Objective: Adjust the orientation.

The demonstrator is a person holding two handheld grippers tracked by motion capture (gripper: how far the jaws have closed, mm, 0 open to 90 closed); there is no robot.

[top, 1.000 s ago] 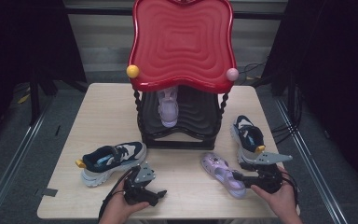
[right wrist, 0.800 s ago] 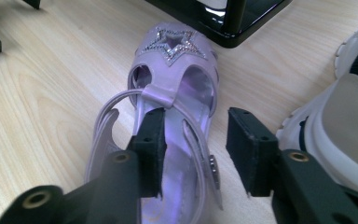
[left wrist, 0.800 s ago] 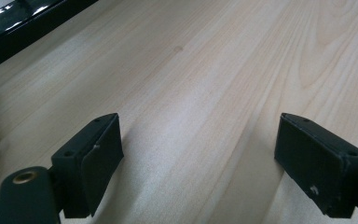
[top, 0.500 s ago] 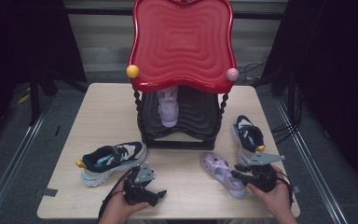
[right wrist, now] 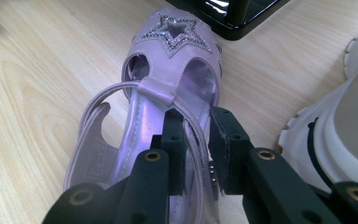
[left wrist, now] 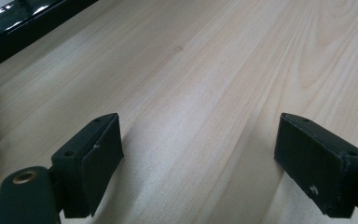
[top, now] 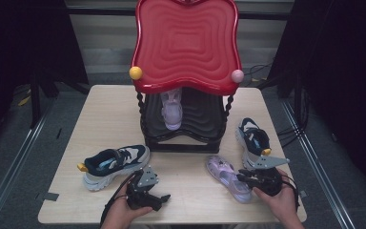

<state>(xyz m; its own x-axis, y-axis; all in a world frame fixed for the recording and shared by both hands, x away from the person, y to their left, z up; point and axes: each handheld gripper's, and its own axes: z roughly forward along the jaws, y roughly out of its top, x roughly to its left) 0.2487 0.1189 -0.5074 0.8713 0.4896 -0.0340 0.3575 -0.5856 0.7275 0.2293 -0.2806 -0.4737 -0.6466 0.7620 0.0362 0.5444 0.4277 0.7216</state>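
At the near edge of the tabletop point(top: 190, 195), my right gripper point(right wrist: 196, 126) had just been closing its fingers point(right wrist: 226, 140) on the side strap of the lilac sandal point(right wrist: 168, 84); they stood narrow, with the thin strap between the pads, one finger inside the shoe and one outside. In the high view the same right gripper point(top: 249, 178) lay over the sandal's heel end, my right hand point(top: 279, 198) behind it. The lilac sandal point(top: 226, 176) lay flat on its sole near the front right of the tabletop, its star-trimmed toe aimed toward the black foot of the rack.

My left gripper point(top: 155, 195) rested low over bare wood at the front left, its fingers point(left wrist: 95, 154) spread wide with nothing between them, as the left gripper view showed.

Just beyond the left gripper a navy and white sneaker point(top: 114, 164) sat on its side-on sole, a yellow tab at its heel. Its partner, the second sneaker point(top: 253, 143), stood just beside the sandal on the right, toe away from me.

Farther back, at the middle of the tabletop, stood the red-topped black shoe rack point(top: 186, 47); a second lilac sandal point(top: 172, 107) sat on its shelf under the red top.
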